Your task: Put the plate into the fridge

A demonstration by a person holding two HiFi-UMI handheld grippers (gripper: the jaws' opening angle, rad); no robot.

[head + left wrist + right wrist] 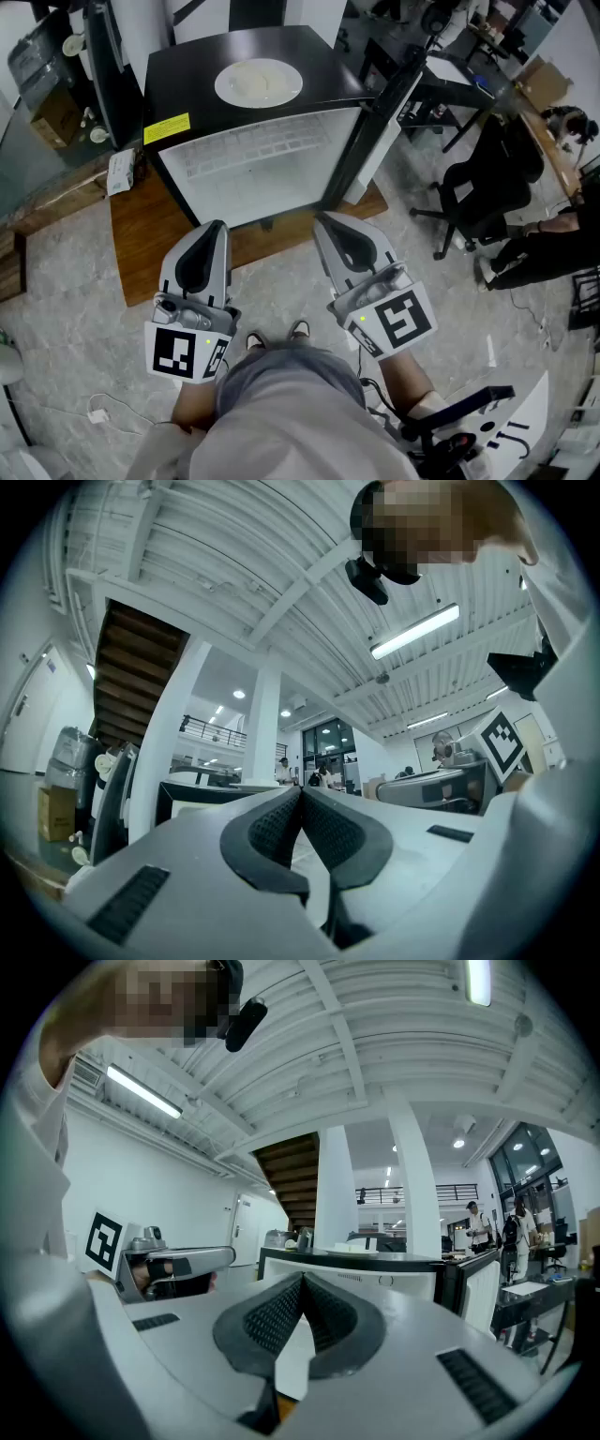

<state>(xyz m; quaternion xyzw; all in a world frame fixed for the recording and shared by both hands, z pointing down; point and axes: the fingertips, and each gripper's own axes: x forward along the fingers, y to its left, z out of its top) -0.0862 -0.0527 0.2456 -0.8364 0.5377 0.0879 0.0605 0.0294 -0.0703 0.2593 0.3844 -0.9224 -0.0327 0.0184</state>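
Note:
A white plate (258, 82) lies on top of a small black fridge (178, 70). The fridge door (386, 111) stands open to the right, showing the white inside (253, 164). My left gripper (214, 230) and right gripper (324, 225) hang side by side in front of the fridge, below the opening, both pointing at it. Both are shut with nothing between their jaws. In the left gripper view the left gripper (300, 795) has its pads pressed together. The right gripper view shows the same for the right gripper (302, 1281), with the plate (354, 1249) beyond it on the fridge top.
The fridge stands on a low wooden platform (141, 225). A black office chair (487, 187) and dark desks (469, 89) are at the right, with a seated person (553, 246) beyond. A water dispenser (56, 66) stands left of the fridge. Cables lie on the stone floor (66, 309).

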